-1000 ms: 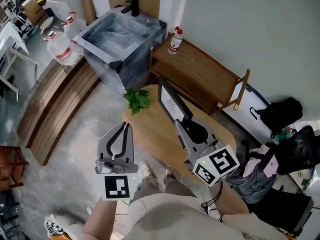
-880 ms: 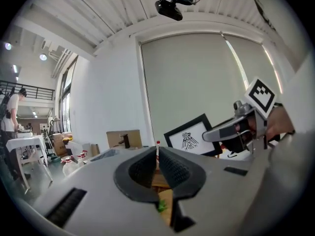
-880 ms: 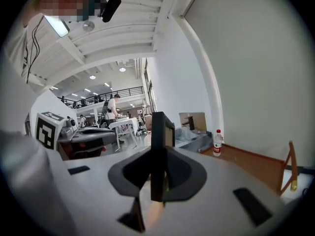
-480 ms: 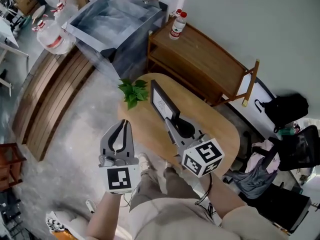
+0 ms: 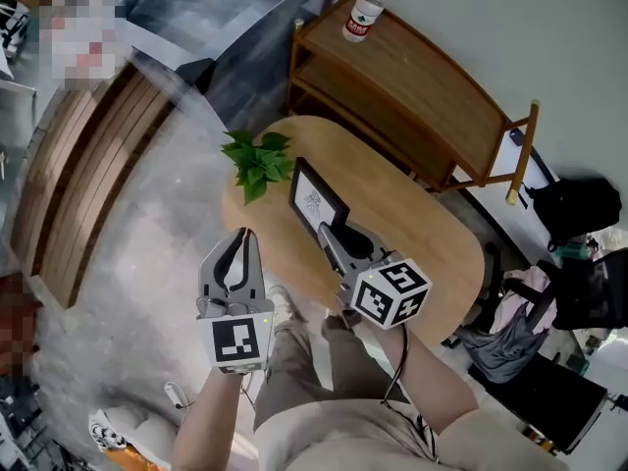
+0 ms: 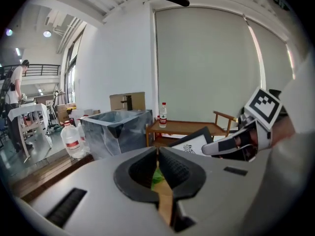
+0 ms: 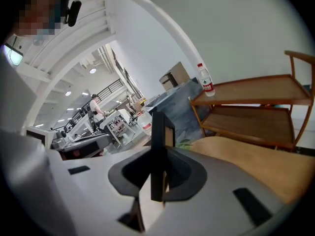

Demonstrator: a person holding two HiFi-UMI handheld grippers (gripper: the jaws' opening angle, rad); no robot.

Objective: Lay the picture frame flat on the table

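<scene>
A black picture frame (image 5: 314,196) with a white print stands tilted on the oval wooden table (image 5: 417,234). My right gripper (image 5: 332,239) is shut on its near lower edge. In the right gripper view the frame (image 7: 158,132) runs edge-on between the jaws, which press on it. My left gripper (image 5: 242,238) is shut and empty at the table's near left edge, apart from the frame. From the left gripper (image 6: 158,155) view I see the frame (image 6: 193,142) and the right gripper (image 6: 231,145) holding it.
A small green plant (image 5: 257,160) sits at the table's far left end, close to the frame. Behind the table stands a wooden shelf unit (image 5: 432,86) with a water bottle (image 5: 365,10) on top. A grey tub (image 5: 221,23) stands to the left.
The frame leans back more and shows more of its face, with the right gripper still shut on it. The left gripper has barely moved.
</scene>
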